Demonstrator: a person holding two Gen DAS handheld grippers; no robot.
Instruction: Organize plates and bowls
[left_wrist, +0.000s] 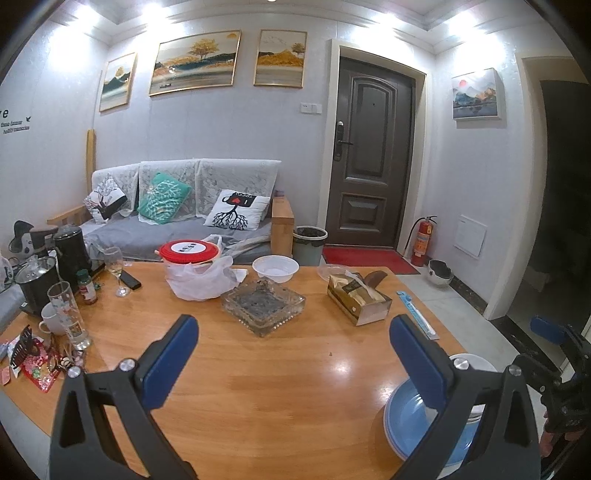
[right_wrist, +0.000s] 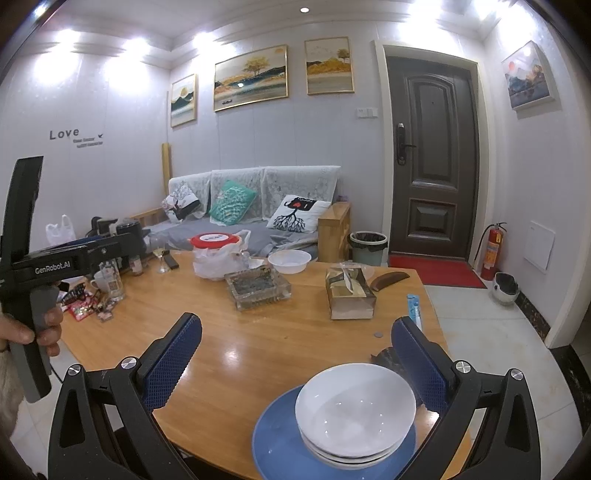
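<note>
Looking across a wooden worktop (left_wrist: 280, 384) with a grey sofa (right_wrist: 236, 225) and dark door (left_wrist: 369, 155) behind, largest stuff first. Right wrist view gives the clean look at the dishes: blue plate (right_wrist: 280, 443) at the near right corner of the worktop, stacked white bowls (right_wrist: 354, 406) sitting on it, two or three deep, hard to count. Left wrist view only catches the blue plate (left_wrist: 410, 417) from the side, half hidden behind a finger, with just a sliver of white rim behind it.

Left tool (left_wrist: 293, 354) spread wide over bare wood, holding nothing. Right tool (right_wrist: 295, 350) also spread wide and empty, its right finger (right_wrist: 424, 365) just beside the bowls, can't tell if touching.

Only the right wrist view shows the left tool's black body and the hand (right_wrist: 37, 328) wrapped round its grip at far left. Only the left wrist view shows the tall glass (left_wrist: 68, 314) and clutter up close.

Mid-worktop in both: bagged container with red lid (left_wrist: 188, 251), glass ashtray (left_wrist: 264, 302), tissue box (left_wrist: 358, 299), white disposable bowl (left_wrist: 275, 267). Small coin (right_wrist: 378, 335) near the right finger, right view only.
</note>
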